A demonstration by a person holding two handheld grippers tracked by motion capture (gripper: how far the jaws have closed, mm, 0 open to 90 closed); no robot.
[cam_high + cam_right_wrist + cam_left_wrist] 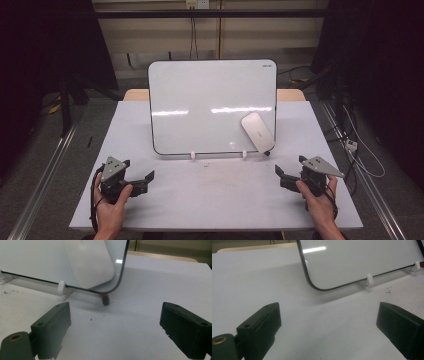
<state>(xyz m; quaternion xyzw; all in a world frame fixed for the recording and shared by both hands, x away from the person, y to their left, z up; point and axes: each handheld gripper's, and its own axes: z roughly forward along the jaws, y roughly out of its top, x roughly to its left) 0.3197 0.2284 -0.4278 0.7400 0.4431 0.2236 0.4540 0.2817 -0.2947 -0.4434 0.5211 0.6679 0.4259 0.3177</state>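
High view gives me both tools gaping, holding nothing: left tool (pixel 141 181) at 7 o'clock, right tool (pixel 286 178) at 5, below the leaning white rounded-rectangle whiteboard (pixel 212 102) with its pale grey oblong eraser (pixel 257 132) at the board's 5 o'clock corner on the white tabletop (pixel 215 200).

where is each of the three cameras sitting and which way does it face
High view: above the person's side, looking forward and down on the white table; both hands, left gripper and right gripper show.
Left gripper view: rides the left gripper, faces the glossy white rounded whiteboard propped upright; its open jaws show.
Right gripper view: rides the right gripper, faces the flat white rounded eraser stuck on the board and a small dark red-tipped object below; its open jaws show.
Shared: whiteboard, its white clip feet, table.
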